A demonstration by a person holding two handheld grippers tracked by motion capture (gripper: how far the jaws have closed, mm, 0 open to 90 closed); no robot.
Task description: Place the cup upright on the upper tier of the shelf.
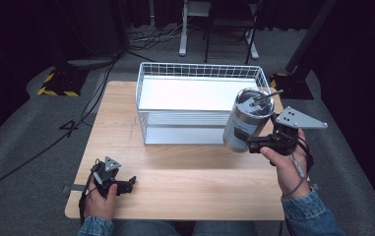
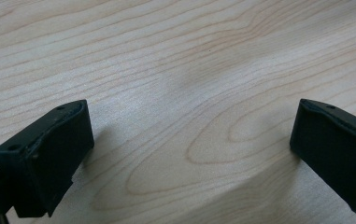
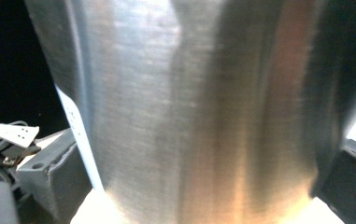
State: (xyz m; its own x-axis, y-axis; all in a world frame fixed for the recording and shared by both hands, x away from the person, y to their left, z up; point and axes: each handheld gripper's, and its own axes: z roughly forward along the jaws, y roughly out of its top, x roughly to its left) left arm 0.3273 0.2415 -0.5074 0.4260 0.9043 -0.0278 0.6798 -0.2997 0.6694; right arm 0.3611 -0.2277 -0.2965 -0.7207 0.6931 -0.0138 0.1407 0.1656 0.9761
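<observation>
High view, item: steel tumbler (image 1: 246, 120), lidded, being carried in the air by the right gripper (image 1: 264, 142) just in front of the wire basket (image 1: 145, 93), above the wooden table (image 1: 175, 182). Jaws are clamping wide across the lower body. Orientation: long axis leaning, lid end pointing up and away toward the basket, base down toward the person. Handling advice: keeping the squeeze firm, lifting clear of the near rim, then righting it before lowering. Left gripper (image 2: 192, 154) is resting on the table, jaws spread wide, holding nothing.
</observation>
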